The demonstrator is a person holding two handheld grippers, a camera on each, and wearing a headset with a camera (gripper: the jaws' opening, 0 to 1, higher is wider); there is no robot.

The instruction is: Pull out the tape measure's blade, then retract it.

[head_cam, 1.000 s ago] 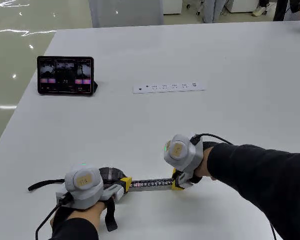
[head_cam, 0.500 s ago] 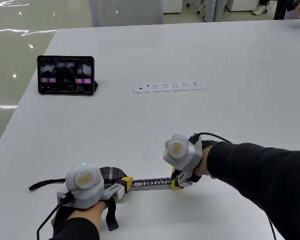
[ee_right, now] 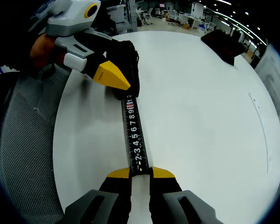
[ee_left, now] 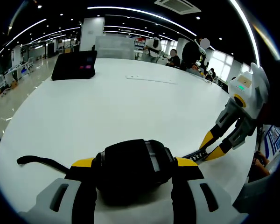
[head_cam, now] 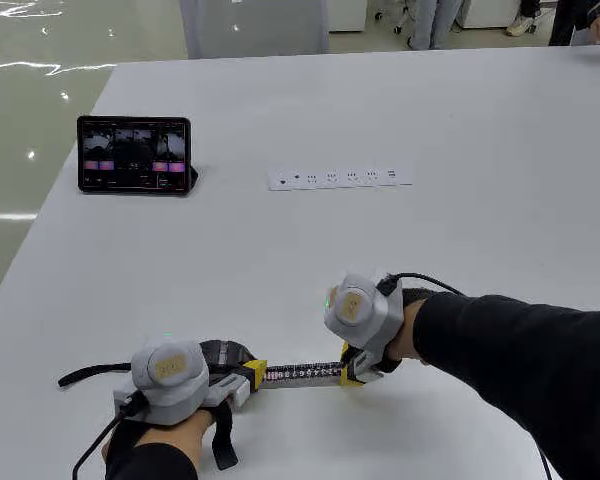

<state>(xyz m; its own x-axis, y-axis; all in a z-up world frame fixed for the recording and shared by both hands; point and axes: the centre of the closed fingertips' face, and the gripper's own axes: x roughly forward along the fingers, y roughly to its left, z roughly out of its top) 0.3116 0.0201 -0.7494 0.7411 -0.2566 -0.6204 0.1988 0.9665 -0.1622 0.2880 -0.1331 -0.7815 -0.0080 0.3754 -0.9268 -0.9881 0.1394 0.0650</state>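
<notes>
The end of the blade [ee_right: 134, 135] is hidden within the right gripper [ee_right: 141, 173]; what the tablet [head_cam: 134, 154] displays cannot be read.

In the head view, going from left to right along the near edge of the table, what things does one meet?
Strap → left gripper, closed on the case → blade → right gripper, closed on the blade's end → sleeve.

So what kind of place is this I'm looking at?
Probably a big open lab or office hall: a long white table with a tablet and power strip, strip lights overhead, and a glossy floor around it.
</notes>
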